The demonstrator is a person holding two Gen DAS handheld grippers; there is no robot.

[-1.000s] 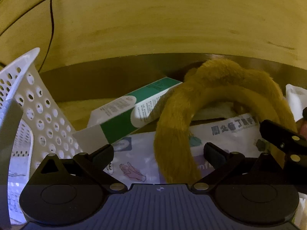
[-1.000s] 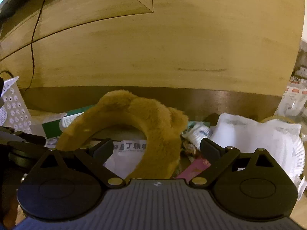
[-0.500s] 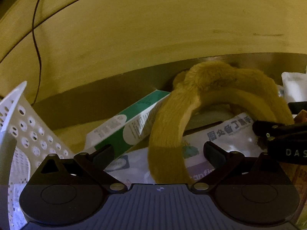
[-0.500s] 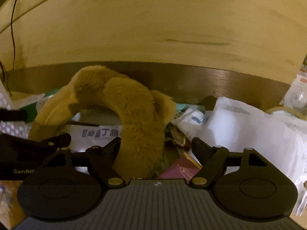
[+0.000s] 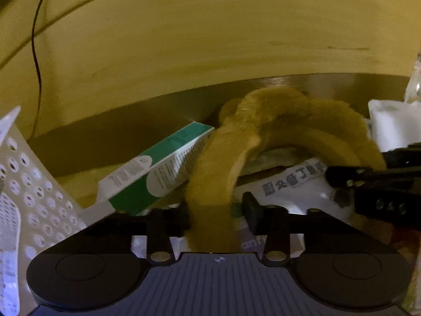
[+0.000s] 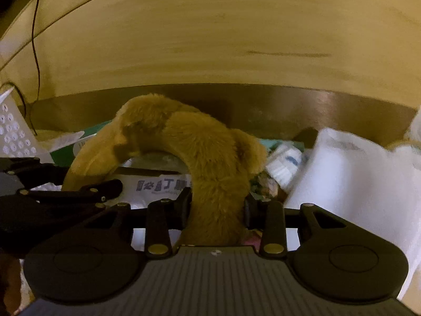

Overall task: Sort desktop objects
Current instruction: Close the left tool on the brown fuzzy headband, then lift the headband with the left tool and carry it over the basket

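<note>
Left wrist view: your left gripper (image 5: 214,212) has its two fingers drawn in on either side of one end of a brown plush headband (image 5: 210,184). The left finger touches the fur; the right finger (image 5: 251,212) stands just beside it with a thin gap showing, so you cannot tell from this view whether the grip is firm. The headband arches up and to the right over the clutter, with a rounded plush ear at its crest. Behind its near end a green-and-white carton (image 5: 158,168) lies tilted against the pile. Under the arch lies a white packet printed with blue characters (image 5: 292,184). A white perforated basket (image 5: 31,192) stands at the left edge, and a white pouch (image 5: 389,126) sits at the far right. The black body of your right gripper enters from the right, just beside the headband's other end.

Right wrist view: your right gripper (image 6: 217,206) is clamped on the other end of the plush headband (image 6: 210,163), both fingers pressed into the fur. The band curves up and leftward to where your left gripper's black fingers (image 6: 79,189) meet it. To the right lies a large white plastic bag (image 6: 350,173), with small wrapped items (image 6: 285,163) between it and the headband. The perforated basket (image 6: 13,131) shows at the far left. A wooden panel (image 6: 210,39) fills the background, with a thin black cable (image 6: 35,39) hanging down its left side.
</note>
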